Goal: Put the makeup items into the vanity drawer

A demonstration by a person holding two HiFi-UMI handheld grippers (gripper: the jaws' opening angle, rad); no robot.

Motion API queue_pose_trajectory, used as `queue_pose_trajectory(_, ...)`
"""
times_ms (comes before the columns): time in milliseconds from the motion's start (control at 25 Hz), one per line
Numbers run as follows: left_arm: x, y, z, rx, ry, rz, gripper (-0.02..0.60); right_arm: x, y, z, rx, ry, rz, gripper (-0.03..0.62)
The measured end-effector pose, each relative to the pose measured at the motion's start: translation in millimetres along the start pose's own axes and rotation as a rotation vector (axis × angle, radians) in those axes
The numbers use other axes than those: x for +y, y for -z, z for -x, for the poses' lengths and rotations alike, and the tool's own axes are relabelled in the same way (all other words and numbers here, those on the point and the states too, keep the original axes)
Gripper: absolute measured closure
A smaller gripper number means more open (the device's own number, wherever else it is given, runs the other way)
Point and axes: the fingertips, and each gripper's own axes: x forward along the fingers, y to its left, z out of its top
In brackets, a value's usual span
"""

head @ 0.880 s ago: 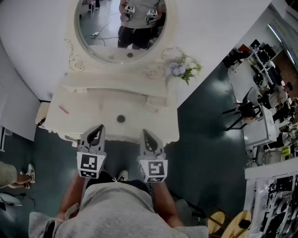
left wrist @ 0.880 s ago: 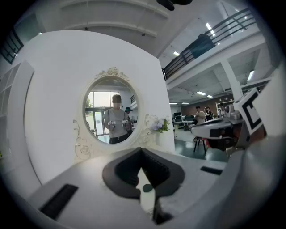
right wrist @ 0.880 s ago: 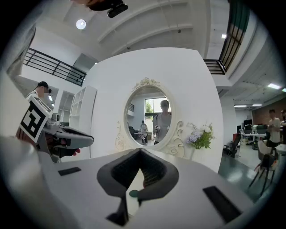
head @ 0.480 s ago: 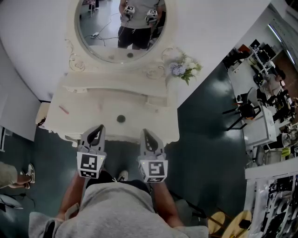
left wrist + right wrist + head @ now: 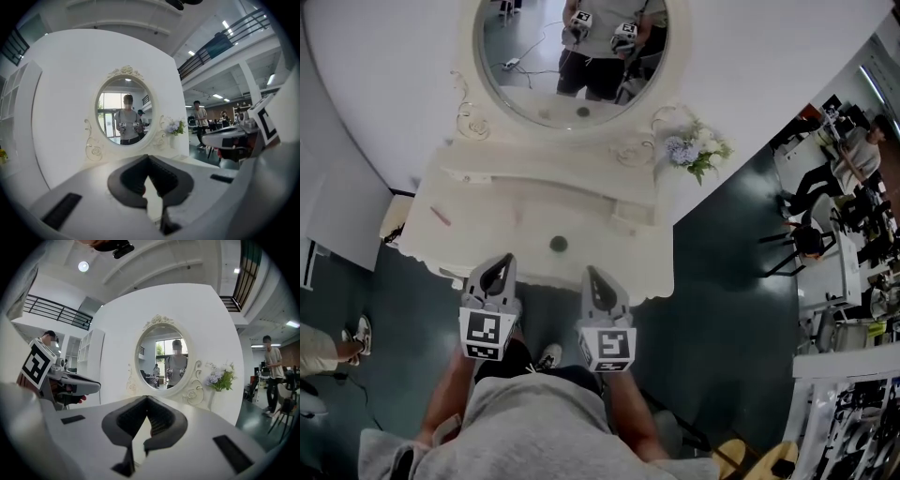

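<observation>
Both tools are held side by side, just before the near edge of the white table (image 5: 487,202) and above the dark floor (image 5: 712,281). The left tool (image 5: 498,266) has its jaws pressed together and holds nothing; its own view shows the dark pads meeting (image 5: 148,161). The right tool (image 5: 593,278) is in the same state, closed and empty (image 5: 147,401).

On the table lie two makeup items. A small dark round thing (image 5: 558,244) sits near the front edge, just beyond the gap between the two tools. A thin pink stick (image 5: 440,216) lies well apart from it, at the left end. (The drawer cannot be made out from above.)

Behind the table top stands an oval mirror (image 5: 572,56) with a curled white frame, and a bunch of flowers (image 5: 696,150) is at its right. Under the tools a shoe (image 5: 548,355) of the person shows. Far to the right are desks (image 5: 825,253) with chairs.
</observation>
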Motion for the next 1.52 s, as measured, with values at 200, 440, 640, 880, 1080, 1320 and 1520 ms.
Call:
queue_pose_trajectory(200, 38, 19, -34, 0.039, 0.000, 0.022, 0.588, 6, 14, -50, 0.042, -0.008, -0.011, 0.582)
queue_pose_trajectory(440, 54, 31, -58, 0.092, 0.004, 0.068, 0.588, 3, 27, -83, 0.105, -0.022, -0.006, 0.582)
queue_pose_trajectory(640, 80, 67, -97, 0.161, 0.034, 0.102, 0.588, 15, 59, -132, 0.178, -0.041, -0.020, 0.582)
queue_pose_trajectory(880, 86, 109, -130, 0.275, 0.077, 0.152, 0.586, 10, 85, -160, 0.258, -0.039, -0.048, 0.582)
queue_pose_trajectory(1080, 94, 147, -158, 0.369, 0.095, 0.220, 0.541, 5, 112, -176, 0.325, -0.024, -0.078, 0.582)
queue_pose_trajectory(1320, 93, 184, -183, 0.489, 0.094, 0.272, 0.350, -3, 125, -189, 0.364, -0.008, -0.089, 0.582)
queue_pose_trajectory(1520, 89, 213, -197, 0.570, 0.085, 0.265, 0.339, -7, 133, -196, 0.385, 0.006, -0.105, 0.582)
